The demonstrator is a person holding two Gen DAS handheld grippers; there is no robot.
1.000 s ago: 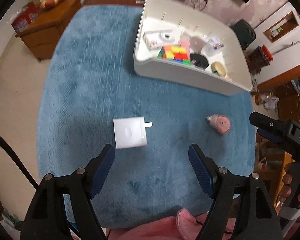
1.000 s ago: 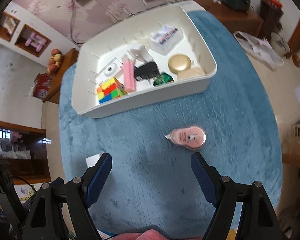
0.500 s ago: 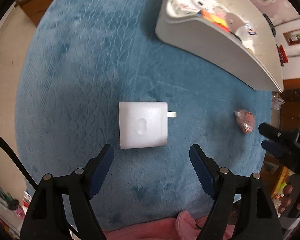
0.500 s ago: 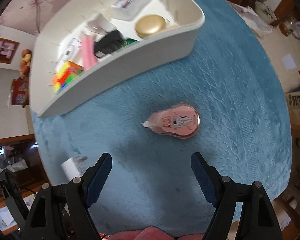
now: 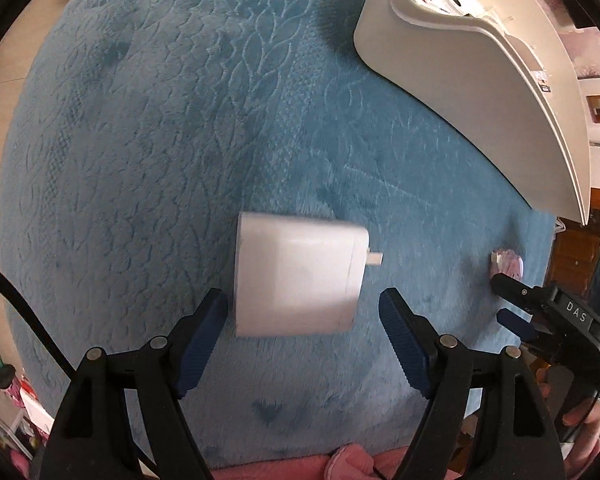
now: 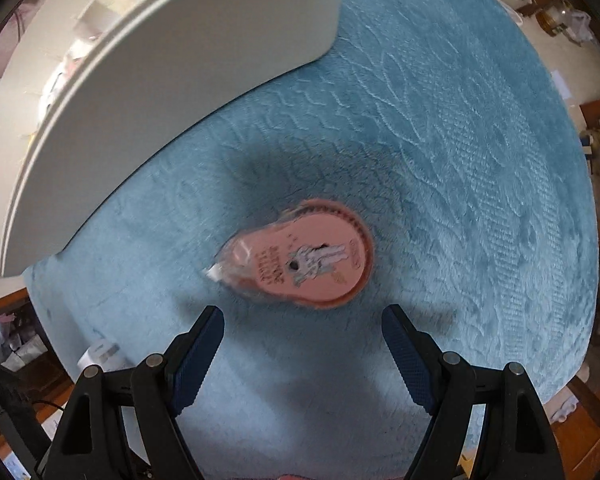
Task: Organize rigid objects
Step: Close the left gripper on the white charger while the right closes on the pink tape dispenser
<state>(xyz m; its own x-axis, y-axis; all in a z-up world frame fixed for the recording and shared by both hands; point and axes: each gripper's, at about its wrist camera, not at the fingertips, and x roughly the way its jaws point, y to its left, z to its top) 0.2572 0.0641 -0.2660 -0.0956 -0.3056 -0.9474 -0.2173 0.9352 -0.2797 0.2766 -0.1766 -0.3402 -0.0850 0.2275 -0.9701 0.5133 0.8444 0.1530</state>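
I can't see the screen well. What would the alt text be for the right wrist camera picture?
A pink, teardrop-shaped plastic correction-tape dispenser lies on a blue textured blanket, just ahead of the right gripper, whose two blue-padded fingers stand open and untouching. The wall of a white plastic bin fills the upper left.

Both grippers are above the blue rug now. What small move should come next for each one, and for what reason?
Probably lower both a little further. The left gripper stands open with the white charger just ahead of its fingertips, not yet between the pads; the right gripper is likewise open short of the pink correction tape. Both things lie flat on the rug, untouched.
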